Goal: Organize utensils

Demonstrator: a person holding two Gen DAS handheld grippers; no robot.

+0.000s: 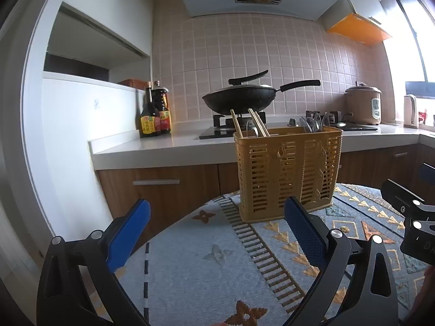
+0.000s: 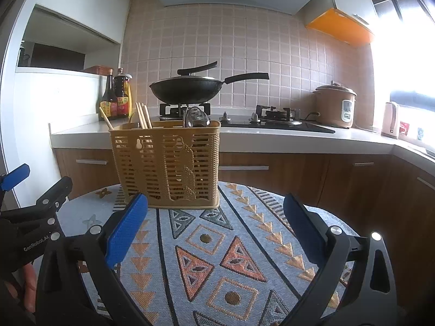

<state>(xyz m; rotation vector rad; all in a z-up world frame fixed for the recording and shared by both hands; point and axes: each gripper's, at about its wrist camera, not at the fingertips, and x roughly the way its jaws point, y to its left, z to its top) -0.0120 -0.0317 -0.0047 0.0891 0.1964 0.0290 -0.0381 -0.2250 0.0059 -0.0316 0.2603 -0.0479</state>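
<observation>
Standing upright near the far edge of a patterned cloth (image 2: 239, 247), a slatted tan caddy (image 2: 165, 163) is seen. Chopsticks (image 2: 144, 118) lean in its left compartment; four are counted in the right wrist view, three in the left. Clear spoons (image 1: 314, 123) are bunched in the right compartment, their number not countable. The left gripper (image 1: 217, 233) and right gripper (image 2: 214, 231) are held wide open over the cloth, nothing between their blue pads, both short of the caddy. "CenRobot.AI" is read on the left gripper's body. Behind, on the counter (image 1: 152, 146), two labelled bottles (image 1: 155, 114) are stood at the left end, their writing illegible; one wok (image 2: 187, 88) is set on the hob, one rice cooker (image 2: 335, 106) further right.
</observation>
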